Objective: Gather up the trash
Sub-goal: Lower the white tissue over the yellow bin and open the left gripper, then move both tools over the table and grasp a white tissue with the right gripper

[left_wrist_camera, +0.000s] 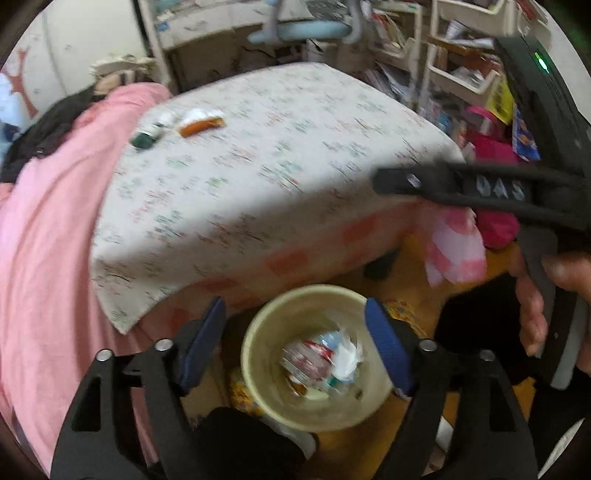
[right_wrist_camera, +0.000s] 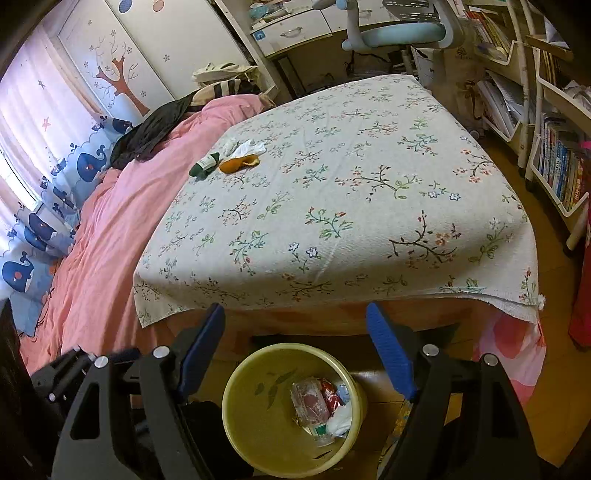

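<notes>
A yellow bin (left_wrist_camera: 258,354) stands on the floor at the foot of the bed, with wrappers, a clear packet and white tissue (left_wrist_camera: 325,358) inside. My left gripper (left_wrist_camera: 295,310) hovers right over it, open, with nothing between its blue pads. My right gripper (right_wrist_camera: 295,312) is open too and empty, above the same bin (right_wrist_camera: 255,406) and its trash (right_wrist_camera: 321,402). Far up the floral bedspread (right_wrist_camera: 351,221) lie a green bottle (right_wrist_camera: 205,164), an orange peel (right_wrist_camera: 238,163) and crumpled white tissue (right_wrist_camera: 245,147). The left wrist view is blurred.
A pink quilt (right_wrist_camera: 103,229) covers the bed's left side. Shelves of books (right_wrist_camera: 554,166) line the right wall, and a blue chair (right_wrist_camera: 399,35) stands at the desk beyond. A hand (left_wrist_camera: 535,295) holds the right tool, whose black finger (left_wrist_camera: 443,184) crosses the left wrist view.
</notes>
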Demonstrator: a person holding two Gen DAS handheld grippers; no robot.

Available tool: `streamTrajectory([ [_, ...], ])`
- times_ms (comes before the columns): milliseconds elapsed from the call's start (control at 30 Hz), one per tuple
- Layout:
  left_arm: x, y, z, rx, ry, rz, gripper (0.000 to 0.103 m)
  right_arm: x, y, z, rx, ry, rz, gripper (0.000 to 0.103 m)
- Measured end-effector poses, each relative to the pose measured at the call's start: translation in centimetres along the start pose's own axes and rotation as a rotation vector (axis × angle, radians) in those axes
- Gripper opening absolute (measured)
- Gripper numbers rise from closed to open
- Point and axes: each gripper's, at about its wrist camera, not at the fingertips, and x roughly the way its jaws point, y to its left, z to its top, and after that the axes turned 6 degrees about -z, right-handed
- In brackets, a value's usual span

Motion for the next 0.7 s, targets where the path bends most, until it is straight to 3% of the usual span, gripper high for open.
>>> streamTrajectory([
  [200,-1.3,3.1,1.3,-0.104,-0.116,0.108,0.081,-0.2,0.5,0.2,-0.014,-0.017,0.005,0.079],
  [467,-1.8,8.5,3.2,-0.33,-0.203,0.137,0.081,0.3,2.4,0.9,-0.079,-0.023,0.02,0.079],
  [700,-0.4,11.3,5.7,-0.395,-0.206,0.126,0.082,1.3,4.3,4.2,-0.13,-0.046,0.02,0.079],
])
